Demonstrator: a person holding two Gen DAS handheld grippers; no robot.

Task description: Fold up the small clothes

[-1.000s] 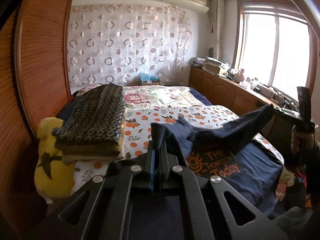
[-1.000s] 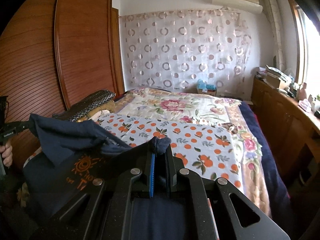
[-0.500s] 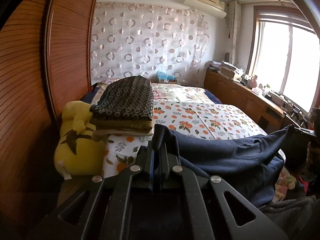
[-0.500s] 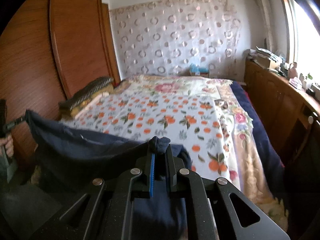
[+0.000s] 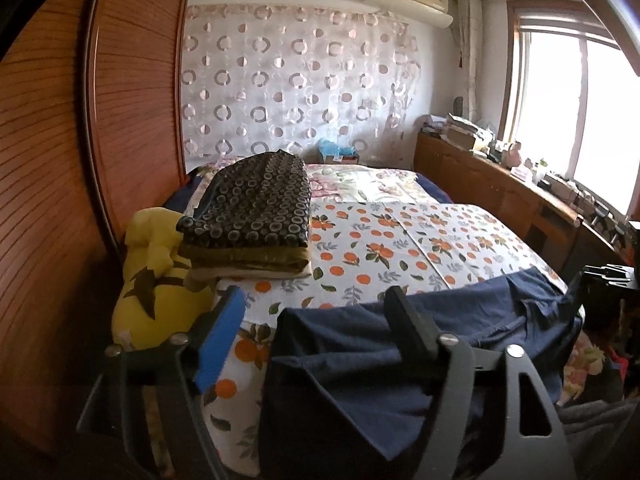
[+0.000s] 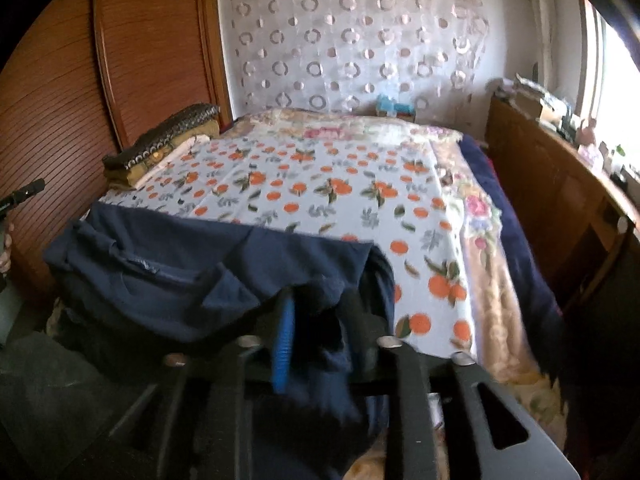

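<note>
A navy T-shirt (image 5: 420,340) lies spread across the near edge of the bed and hangs over it. My left gripper (image 5: 316,294) is at the shirt's left corner. Its jaws are opening wide, and the cloth lies loose beside the right finger (image 5: 404,320), free of the blue pad (image 5: 220,340). My right gripper (image 6: 318,298) is at the other corner of the T-shirt (image 6: 180,264). Its jaws are opening too, with a bunch of navy cloth between the parted fingers; this view is blurred. The right gripper (image 5: 608,274) also shows dark at the far edge of the left wrist view.
The bed (image 5: 400,236) has an orange-print sheet. A folded stack topped by a dark circle-patterned blanket (image 5: 256,208) sits at its left side, beside a yellow plush toy (image 5: 156,280). A wooden wardrobe (image 5: 60,160) stands left and a low cabinet (image 5: 500,192) right.
Both grippers were shut on the shirt's corners and held it stretched in the air. It has come down onto the near edge of the bed and both pairs of jaws have parted.
</note>
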